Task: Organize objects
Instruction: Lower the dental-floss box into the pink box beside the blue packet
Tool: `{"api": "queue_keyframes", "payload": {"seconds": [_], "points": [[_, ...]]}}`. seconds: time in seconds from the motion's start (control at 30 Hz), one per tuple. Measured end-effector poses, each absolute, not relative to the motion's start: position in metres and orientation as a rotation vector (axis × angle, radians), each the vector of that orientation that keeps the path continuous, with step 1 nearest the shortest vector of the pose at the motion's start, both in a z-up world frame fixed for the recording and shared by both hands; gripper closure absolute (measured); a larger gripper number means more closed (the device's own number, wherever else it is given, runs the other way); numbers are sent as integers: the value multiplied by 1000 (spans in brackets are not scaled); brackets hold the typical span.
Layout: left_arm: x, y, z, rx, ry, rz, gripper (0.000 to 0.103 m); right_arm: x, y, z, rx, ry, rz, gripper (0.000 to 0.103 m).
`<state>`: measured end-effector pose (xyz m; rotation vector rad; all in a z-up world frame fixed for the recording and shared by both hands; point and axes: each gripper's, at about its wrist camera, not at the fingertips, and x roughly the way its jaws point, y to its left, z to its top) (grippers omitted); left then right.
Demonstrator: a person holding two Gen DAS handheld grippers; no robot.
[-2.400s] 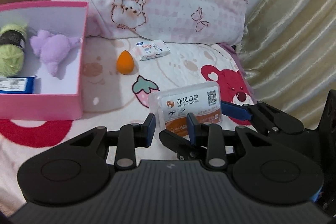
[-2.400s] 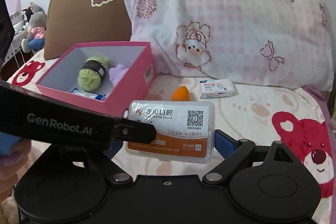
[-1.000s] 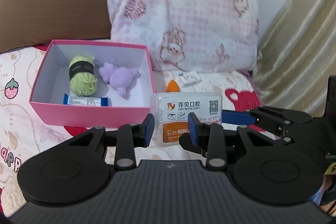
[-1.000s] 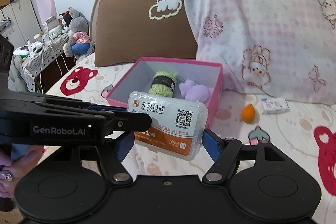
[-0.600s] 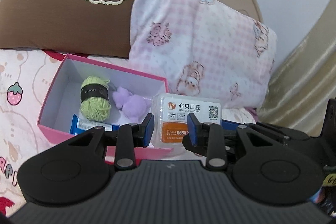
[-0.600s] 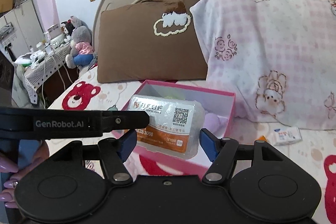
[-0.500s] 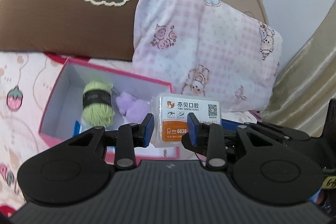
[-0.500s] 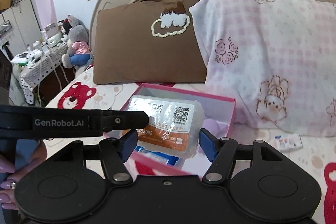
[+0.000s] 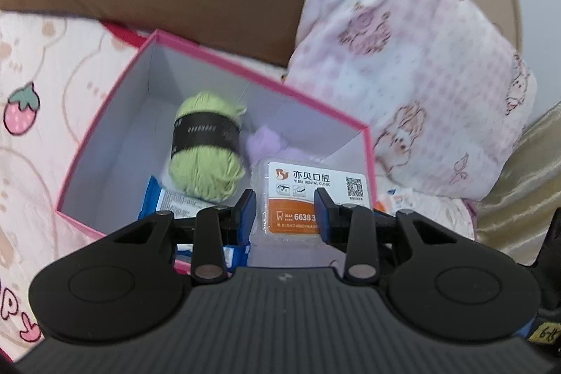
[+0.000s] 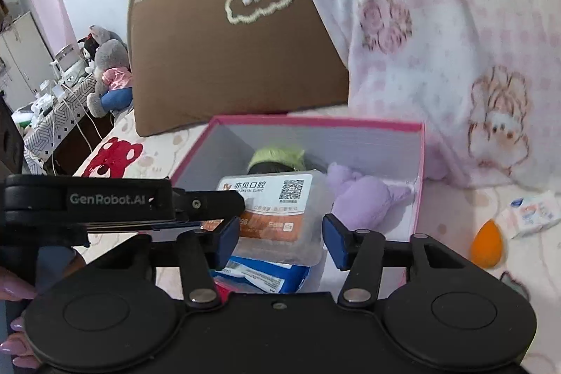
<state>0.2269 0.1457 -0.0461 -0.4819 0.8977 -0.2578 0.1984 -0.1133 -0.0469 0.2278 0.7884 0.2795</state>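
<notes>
The left gripper (image 9: 284, 211) pinches a clear plastic dental floss box (image 9: 312, 198) over the pink cardboard box (image 9: 105, 114), hiding purple plush (image 10: 364, 195); right gripper (image 10: 280, 239) closing loosely around it, untouching.

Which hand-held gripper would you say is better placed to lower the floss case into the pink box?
Left. The left hand-held gripper is clamped on the floss case, above the inside of the pink box. The right hand-held gripper has its jaws closing around the case, and firm contact is unclear.
</notes>
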Motion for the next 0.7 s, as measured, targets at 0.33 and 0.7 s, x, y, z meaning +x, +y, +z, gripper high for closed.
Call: {"api": "queue_keyframes", "payload": {"seconds": [0.33,0.7], "points": [[244,138,-87,-442,993,-253,70,201,-109,-90,175,840,276,50],[257,135,-106,-419,1045,-283,70,208,-110,-102,121,880,288,50]]}}
